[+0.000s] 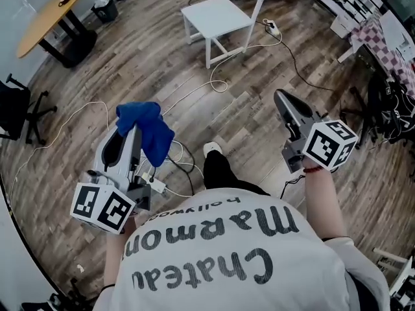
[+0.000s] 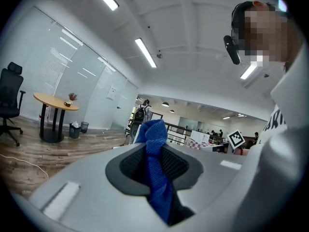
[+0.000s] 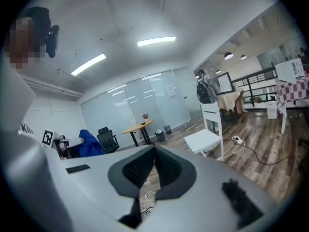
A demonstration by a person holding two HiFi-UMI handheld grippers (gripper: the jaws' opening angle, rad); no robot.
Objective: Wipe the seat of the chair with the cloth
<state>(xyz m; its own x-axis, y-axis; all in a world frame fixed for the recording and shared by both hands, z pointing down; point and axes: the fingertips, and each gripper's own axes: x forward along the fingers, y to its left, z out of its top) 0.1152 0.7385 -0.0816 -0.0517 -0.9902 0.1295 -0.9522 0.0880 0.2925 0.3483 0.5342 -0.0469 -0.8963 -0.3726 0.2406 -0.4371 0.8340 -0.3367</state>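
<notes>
Between clamped jaws of left gripper [image 1: 131,133], cloth [image 1: 152,138]; right gripper [image 3: 154,153] closed, empty; chair [image 1: 217,15] back cropped.

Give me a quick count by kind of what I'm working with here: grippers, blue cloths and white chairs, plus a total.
Grippers: 2, the left gripper and the right gripper
Blue cloth: 1, held in the left gripper
White chair: 1, across the floor ahead
Total: 4
</notes>
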